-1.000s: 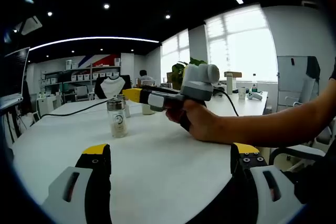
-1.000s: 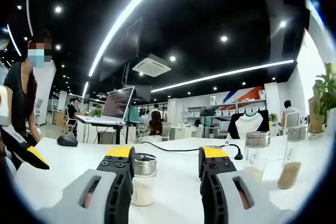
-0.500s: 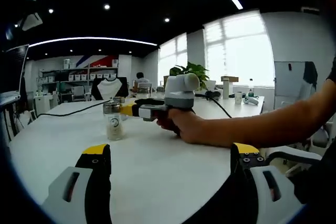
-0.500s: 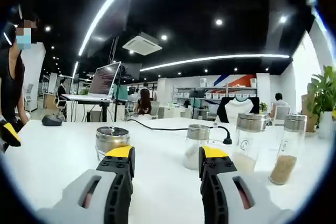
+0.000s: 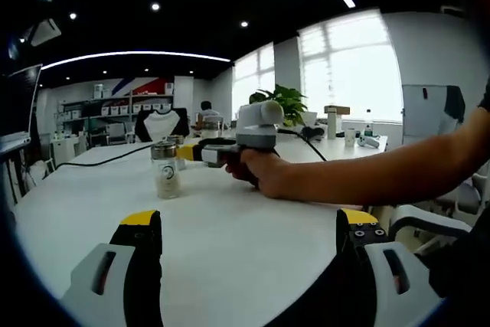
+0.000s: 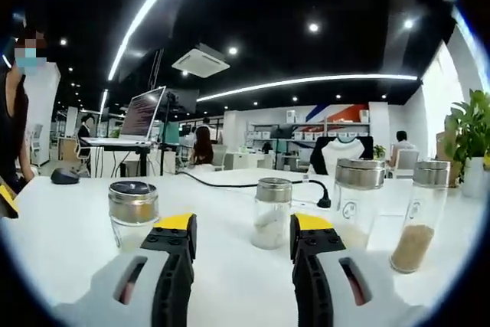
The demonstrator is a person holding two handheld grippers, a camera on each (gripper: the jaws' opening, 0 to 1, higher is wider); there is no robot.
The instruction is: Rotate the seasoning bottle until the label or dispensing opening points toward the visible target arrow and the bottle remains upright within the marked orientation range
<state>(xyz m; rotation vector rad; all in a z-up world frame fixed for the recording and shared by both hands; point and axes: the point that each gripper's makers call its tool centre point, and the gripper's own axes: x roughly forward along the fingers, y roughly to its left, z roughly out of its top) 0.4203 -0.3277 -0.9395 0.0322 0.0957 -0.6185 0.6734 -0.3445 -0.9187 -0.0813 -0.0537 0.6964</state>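
Observation:
On the white table [image 6: 69, 235] stand several silver-capped seasoning bottles. A short jar [image 6: 132, 208] is left of my right gripper [image 6: 243, 223]. A bottle with white powder [image 6: 272, 212] stands just beyond the gap between its jaws. That gripper is open and holds nothing. Further right are a labelled bottle [image 6: 356, 201] and one with brown grains [image 6: 417, 216]. In the left gripper view a hand [image 5: 264, 176] points the right gripper [image 5: 187, 152] at a labelled bottle [image 5: 167, 170]. My left gripper [image 5: 249, 223] is wide open over bare table [image 5: 245, 243].
A black cable [image 6: 230, 184] runs across the table behind the bottles. A mouse [image 6: 63, 176] and a laptop on a stand [image 6: 142, 116] are at the far left, near a standing person [image 6: 15, 128]. A plant [image 6: 467, 139] rises at the right edge.
The short jar stood between my right gripper's jaws a second ago; it is now left of them and the white-powder bottle is ahead. The hand has moved further from my left gripper.

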